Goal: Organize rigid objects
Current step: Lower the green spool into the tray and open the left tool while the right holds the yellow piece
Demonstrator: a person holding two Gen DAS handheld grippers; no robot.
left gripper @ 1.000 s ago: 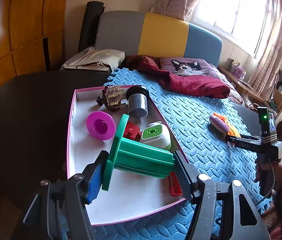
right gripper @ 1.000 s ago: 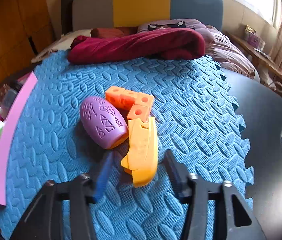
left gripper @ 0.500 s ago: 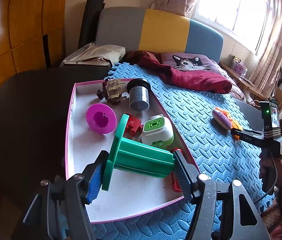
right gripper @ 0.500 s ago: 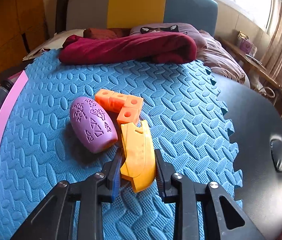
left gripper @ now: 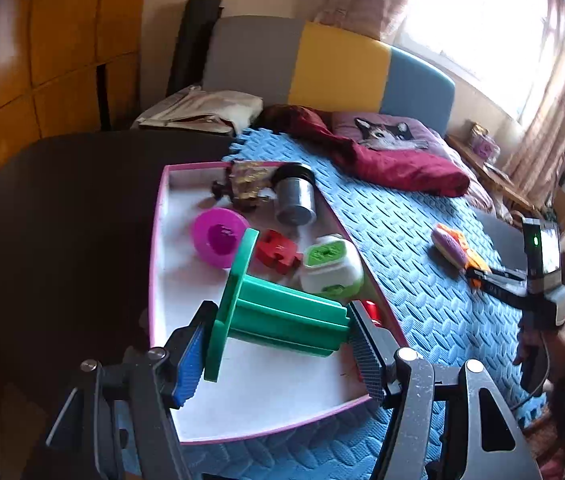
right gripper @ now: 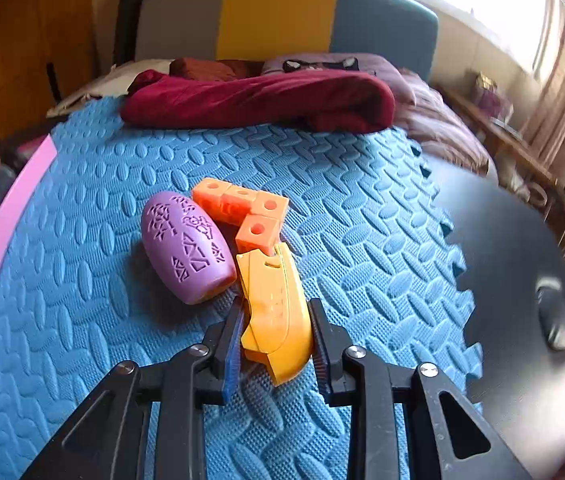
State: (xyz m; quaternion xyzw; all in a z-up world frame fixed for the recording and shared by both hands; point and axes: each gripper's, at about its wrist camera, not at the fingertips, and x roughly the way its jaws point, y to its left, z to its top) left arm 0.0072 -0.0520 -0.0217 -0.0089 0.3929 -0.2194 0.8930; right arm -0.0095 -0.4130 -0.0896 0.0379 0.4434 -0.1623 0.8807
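The yellow curved piece (right gripper: 275, 312) lies on the blue foam mat (right gripper: 362, 208), long axis running straight ahead between the right gripper (right gripper: 274, 340) pads, which have just been closing and now pinch its near end; purple egg (right gripper: 186, 246) touches it at left. The green spool (left gripper: 278, 312) is clamped crosswise in the left gripper (left gripper: 276, 344), held over the pink-rimmed tray (left gripper: 158, 248) (magenta cup, red piece, green-white cube, grey canister already inside).

Tray (left gripper: 158, 280) on the left half of the table, mat (right gripper: 362, 208) to its right. In the tray: cup (left gripper: 294, 198) at the back, puzzle piece (left gripper: 278, 250) in the middle, cube (left gripper: 330, 268) right of it. On the mat: egg (right gripper: 186, 246) left, blocks (right gripper: 242, 208) just behind, blanket (right gripper: 258, 98) across the far edge.
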